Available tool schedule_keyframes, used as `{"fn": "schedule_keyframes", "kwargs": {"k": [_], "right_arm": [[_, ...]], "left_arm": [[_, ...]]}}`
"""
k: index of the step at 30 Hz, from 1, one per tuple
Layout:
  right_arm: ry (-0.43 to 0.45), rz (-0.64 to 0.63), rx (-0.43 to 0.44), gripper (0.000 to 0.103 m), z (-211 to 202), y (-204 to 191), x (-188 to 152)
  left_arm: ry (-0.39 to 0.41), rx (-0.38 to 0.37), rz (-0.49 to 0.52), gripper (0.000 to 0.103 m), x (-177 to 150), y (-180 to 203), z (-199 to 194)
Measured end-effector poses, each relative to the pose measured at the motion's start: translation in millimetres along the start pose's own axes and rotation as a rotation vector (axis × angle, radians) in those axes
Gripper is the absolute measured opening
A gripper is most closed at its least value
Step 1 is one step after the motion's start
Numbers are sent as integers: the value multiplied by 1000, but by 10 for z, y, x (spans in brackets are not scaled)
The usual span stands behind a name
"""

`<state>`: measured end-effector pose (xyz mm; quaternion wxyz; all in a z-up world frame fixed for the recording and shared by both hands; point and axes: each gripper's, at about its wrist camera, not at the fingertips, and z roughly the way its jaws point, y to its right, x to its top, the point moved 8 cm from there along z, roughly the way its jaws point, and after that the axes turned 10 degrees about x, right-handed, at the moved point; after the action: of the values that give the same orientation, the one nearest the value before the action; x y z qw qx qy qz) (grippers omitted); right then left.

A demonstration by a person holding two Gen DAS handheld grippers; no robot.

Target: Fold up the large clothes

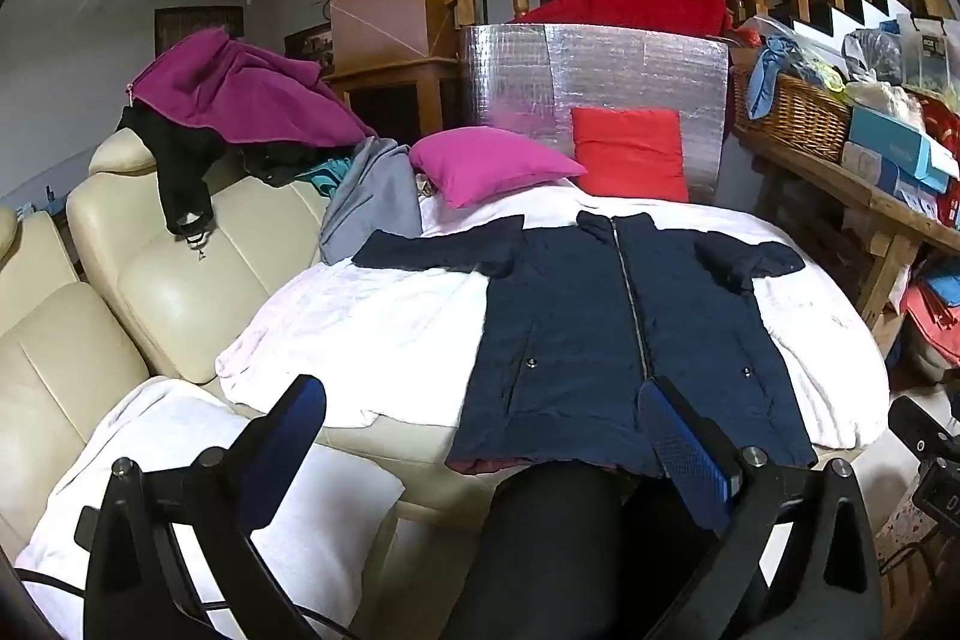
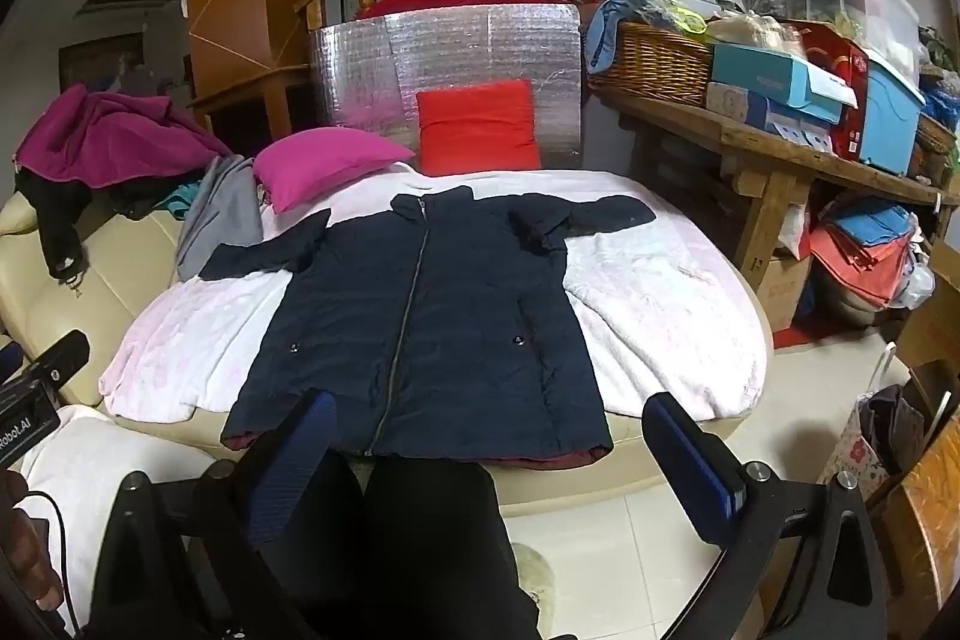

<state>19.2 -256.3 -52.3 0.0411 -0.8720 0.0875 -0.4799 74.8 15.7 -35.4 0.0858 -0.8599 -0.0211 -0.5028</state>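
Left gripper [image 1: 480,436] nearest, jaws spread wide, holding nothing; right gripper [image 2: 486,436] likewise agape, empty. Just ahead of both, navy coat [image 2: 420,316] lies flat, zipped, front up, sleeves out sideways, hem toward grippers, on white blanket [image 2: 660,304]. Beyond collar, magenta pillow [image 2: 324,160] and red cushion [image 2: 480,124]. Cream sofa [image 1: 180,292] left of left gripper.

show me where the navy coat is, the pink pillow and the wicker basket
navy coat [image 1: 576,316]: left wrist view, on its front panel beside the zipper.
pink pillow [image 1: 489,163]: left wrist view, middle of its top face.
wicker basket [image 2: 651,64]: right wrist view, on its woven front wall.
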Motion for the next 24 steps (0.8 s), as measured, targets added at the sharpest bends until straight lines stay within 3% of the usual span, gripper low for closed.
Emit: {"fn": "schedule_keyframes", "kwargs": {"k": [24], "right_arm": [[-8,24,-2,103,43,37,1]], "left_arm": [[11,6,22,103,-14,99,-4]]}}
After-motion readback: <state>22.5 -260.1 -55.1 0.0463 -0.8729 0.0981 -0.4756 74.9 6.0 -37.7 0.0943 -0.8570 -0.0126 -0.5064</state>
